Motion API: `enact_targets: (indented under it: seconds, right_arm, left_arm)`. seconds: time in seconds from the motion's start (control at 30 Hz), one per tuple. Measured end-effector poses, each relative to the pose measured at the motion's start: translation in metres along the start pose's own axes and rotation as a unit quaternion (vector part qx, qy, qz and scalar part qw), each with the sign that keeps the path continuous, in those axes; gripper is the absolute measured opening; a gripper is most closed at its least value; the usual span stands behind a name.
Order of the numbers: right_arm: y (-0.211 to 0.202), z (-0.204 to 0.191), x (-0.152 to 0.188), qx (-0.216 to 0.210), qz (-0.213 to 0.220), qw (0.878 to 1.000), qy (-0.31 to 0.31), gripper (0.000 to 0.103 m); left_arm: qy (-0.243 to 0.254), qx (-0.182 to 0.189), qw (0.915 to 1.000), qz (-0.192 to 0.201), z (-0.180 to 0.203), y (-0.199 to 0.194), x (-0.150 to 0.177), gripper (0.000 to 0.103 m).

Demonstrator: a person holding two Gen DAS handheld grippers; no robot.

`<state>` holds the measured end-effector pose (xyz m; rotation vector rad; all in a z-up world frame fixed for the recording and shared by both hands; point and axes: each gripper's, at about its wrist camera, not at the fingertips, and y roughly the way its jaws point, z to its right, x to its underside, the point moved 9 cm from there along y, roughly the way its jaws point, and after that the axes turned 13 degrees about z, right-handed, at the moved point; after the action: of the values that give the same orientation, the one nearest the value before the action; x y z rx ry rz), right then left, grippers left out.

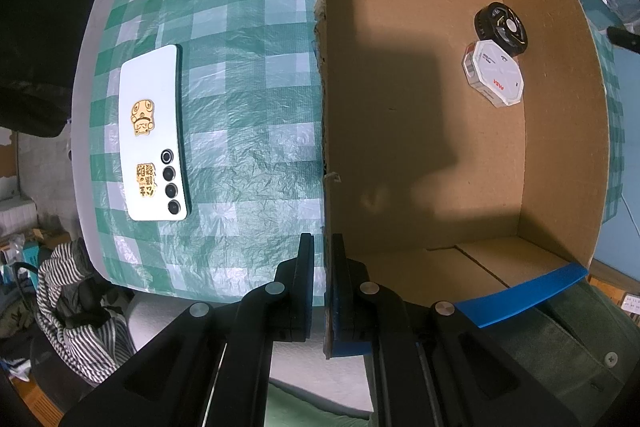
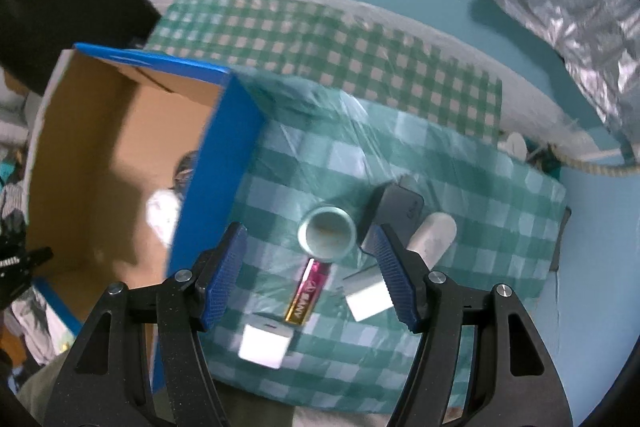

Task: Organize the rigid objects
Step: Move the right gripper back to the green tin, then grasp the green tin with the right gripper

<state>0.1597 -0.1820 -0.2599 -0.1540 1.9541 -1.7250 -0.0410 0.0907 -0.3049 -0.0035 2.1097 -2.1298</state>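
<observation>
My left claw [image 1: 323, 247] is clamped on the near end of the cardboard box [image 1: 400, 131] wall, pads pinching it from both sides. Inside, by the far right wall, a black round case [image 1: 501, 29] touches a white octagonal case [image 1: 494, 73]. A white phone [image 1: 154, 135] lies face down on the checked tabletop [image 1: 248, 87], left of the box. My right claw [image 2: 310, 269] hangs with jaws apart above a small cup [image 2: 327, 235], a pink battery [image 2: 308, 293] and white blocks [image 2: 266, 345]. The view is blurred.

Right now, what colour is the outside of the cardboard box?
Blue outside, plain brown inside; the right wrist view shows it best.
</observation>
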Motion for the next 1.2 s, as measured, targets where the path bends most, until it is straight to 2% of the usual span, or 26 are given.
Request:
enact_targets:
  seconds: [0.43, 0.5, 0.63, 0.77, 0.93, 1.2]
  right_arm:
    - [0.047, 0.012, 0.023, 0.009, -0.042, 0.999, 0.020, 0.066]
    - [0.051, 0.013, 0.024, 0.013, -0.043, 0.999, 0.015, 0.061]
    - [0.056, 0.014, 0.024, 0.018, -0.047, 0.999, 0.015, 0.059]
    - [0.062, 0.012, 0.029, 0.013, -0.059, 0.998, 0.018, 0.051]
    - [0.071, 0.011, 0.034, 0.012, -0.071, 0.997, 0.018, 0.045]
    - [0.071, 0.012, 0.033, 0.007, -0.067, 0.997, 0.024, 0.044]
  left_arm:
    - [0.000, 0.000, 1.0000, 0.001, -0.002, -0.001, 0.001, 0.007]
    - [0.000, 0.000, 1.0000, 0.000, -0.003, 0.000, 0.001, 0.007]
    - [0.001, -0.001, 1.0000, 0.000, -0.004, 0.000, 0.003, 0.007]
    - [0.000, -0.001, 1.0000, 0.000, -0.004, 0.000, 0.004, 0.007]
    - [-0.001, 0.000, 1.0000, 0.000, -0.004, 0.000, 0.004, 0.007]
    - [-0.001, 0.000, 1.0000, 0.000, -0.004, 0.001, 0.004, 0.007]
